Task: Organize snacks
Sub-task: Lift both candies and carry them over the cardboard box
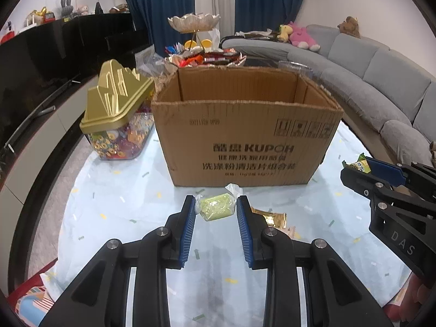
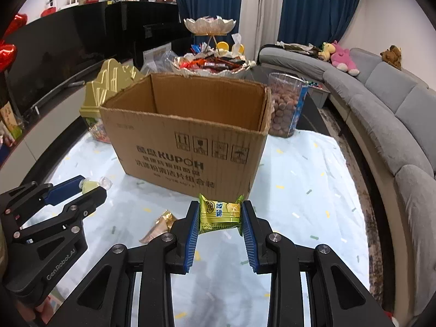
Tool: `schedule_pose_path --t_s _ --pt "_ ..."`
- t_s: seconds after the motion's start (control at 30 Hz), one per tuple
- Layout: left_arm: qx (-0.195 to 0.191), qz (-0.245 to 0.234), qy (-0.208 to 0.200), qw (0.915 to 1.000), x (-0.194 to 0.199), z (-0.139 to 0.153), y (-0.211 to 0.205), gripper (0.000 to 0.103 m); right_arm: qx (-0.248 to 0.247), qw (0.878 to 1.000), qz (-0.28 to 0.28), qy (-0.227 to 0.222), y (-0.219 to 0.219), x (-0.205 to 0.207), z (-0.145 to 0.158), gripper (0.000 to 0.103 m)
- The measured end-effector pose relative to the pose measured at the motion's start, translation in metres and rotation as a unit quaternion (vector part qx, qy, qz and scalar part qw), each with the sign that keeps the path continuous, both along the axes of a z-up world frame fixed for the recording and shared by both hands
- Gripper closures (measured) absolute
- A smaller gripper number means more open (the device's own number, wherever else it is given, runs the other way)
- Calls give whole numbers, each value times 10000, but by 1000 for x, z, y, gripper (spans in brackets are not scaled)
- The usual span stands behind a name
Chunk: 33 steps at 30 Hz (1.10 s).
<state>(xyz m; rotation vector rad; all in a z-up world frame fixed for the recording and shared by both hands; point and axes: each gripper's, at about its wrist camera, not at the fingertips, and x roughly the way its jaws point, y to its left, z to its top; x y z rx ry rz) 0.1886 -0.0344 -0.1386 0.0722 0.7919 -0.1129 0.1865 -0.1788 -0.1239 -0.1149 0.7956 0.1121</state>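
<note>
Left gripper [image 1: 216, 204] jaws clamp pale green candy [image 1: 217, 207], right gripper [image 2: 220, 212] jaws clamp green snack packet [image 2: 220, 212]; both before cardboard box [image 1: 246, 136].

Left wrist view: sits just behind the left gripper [image 1: 216, 204], looks forward and down over the table [image 1: 109, 204], close to the cardboard box [image 1: 245, 141], facing its printed side squarely. Right wrist view: behind the right gripper [image 2: 220, 212], same tilt, offset to the right, box seen at an angle. Shared: box, gold-lidded jar [image 1: 117, 109], tiered snack stand [image 2: 209, 49], grey sofa [image 2: 395, 114], blue curtains [image 1: 163, 8]. Each view catches the other gripper at its edge.
</note>
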Motion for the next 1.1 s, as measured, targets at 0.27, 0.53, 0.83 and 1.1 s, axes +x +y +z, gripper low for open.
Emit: schedule_pose_path --t_s 0.27,0.53,0.83,1.1 --pt "-36 63 -198 9998 1 20 3 72 23 9998 40 -186 3 -4 20 71" --pt "-88 69 -415 9991 11 40 3 72 75 9994 62 -317 6 2 34 71" --pt "-111 12 -610 9981 28 62 -1 72 149 9986 32 -510 4 16 53 71" --pt "-133 -63 -727 9972 45 78 -3 72 252 9976 44 -637 2 36 72 71"
